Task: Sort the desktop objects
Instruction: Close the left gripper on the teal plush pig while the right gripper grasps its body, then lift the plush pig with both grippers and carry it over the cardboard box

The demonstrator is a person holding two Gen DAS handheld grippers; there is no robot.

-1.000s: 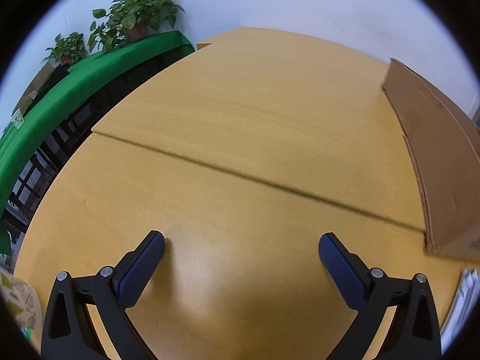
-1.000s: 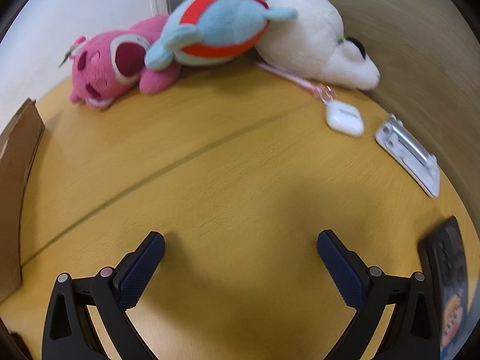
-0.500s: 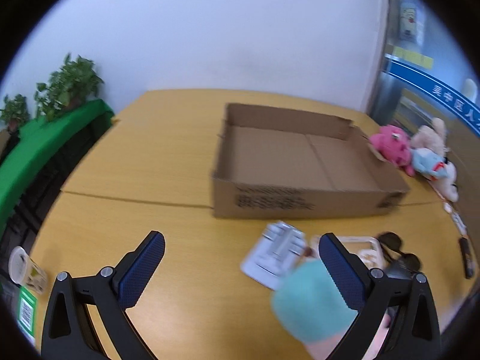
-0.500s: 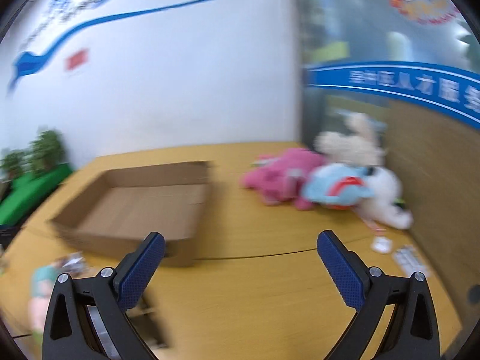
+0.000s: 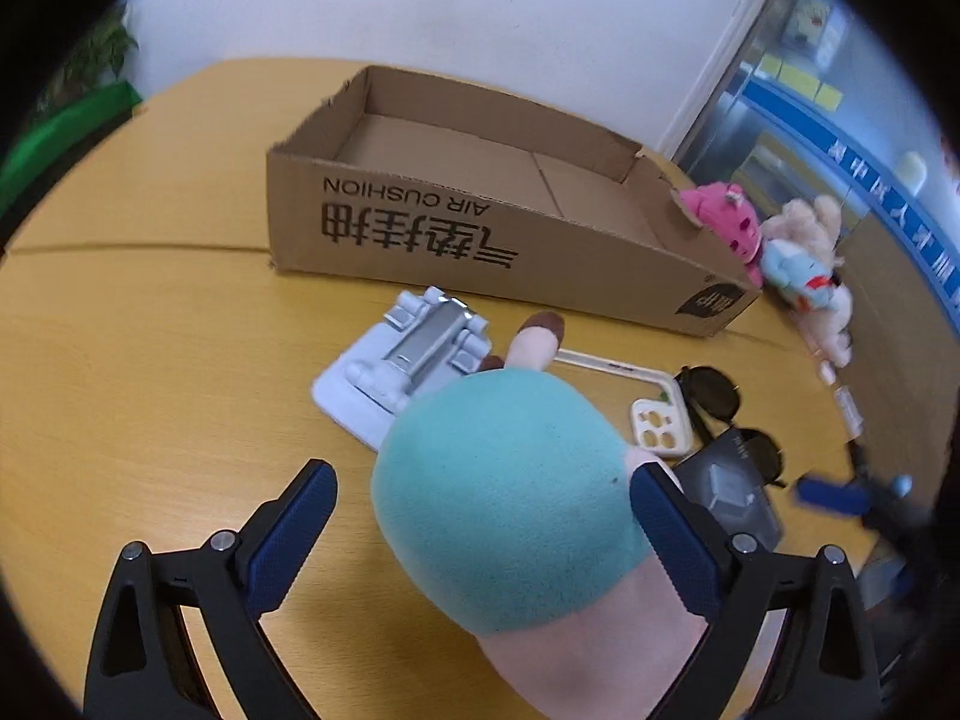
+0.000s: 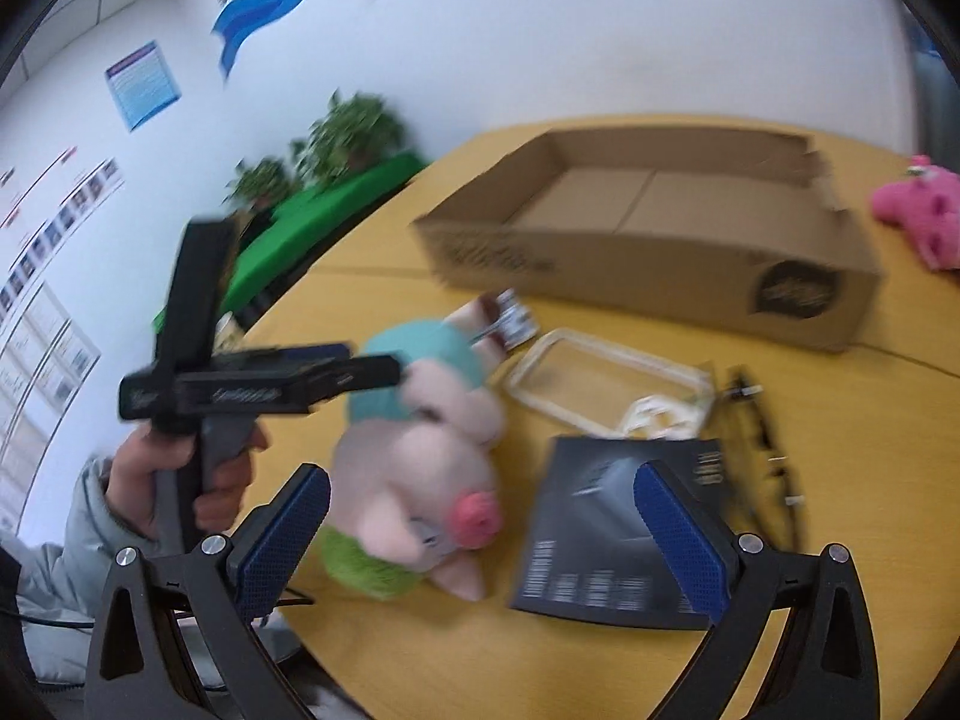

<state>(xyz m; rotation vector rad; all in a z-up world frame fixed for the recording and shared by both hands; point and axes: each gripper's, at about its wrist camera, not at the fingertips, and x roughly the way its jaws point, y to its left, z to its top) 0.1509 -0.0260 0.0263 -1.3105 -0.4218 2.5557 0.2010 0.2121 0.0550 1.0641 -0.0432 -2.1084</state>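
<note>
A plush pig with a teal back and pink body lies on the wooden table. My left gripper is open and straddles it, with the right pad against its side. In the right wrist view the same pig lies on its side, and the left gripper, held in a person's hand, reaches its teal back. My right gripper hangs open above the pig and a black booklet, holding nothing. An open cardboard box sits behind them.
A white phone stand, a clear phone case, sunglasses and a black box lie before the cardboard box. A pink plush and a blue plush sit at the far right.
Both cameras have swung from bare table and the toy corner to the cluttered near side. My left gripper has come down around the plush pig. Both grippers stayed open.
</note>
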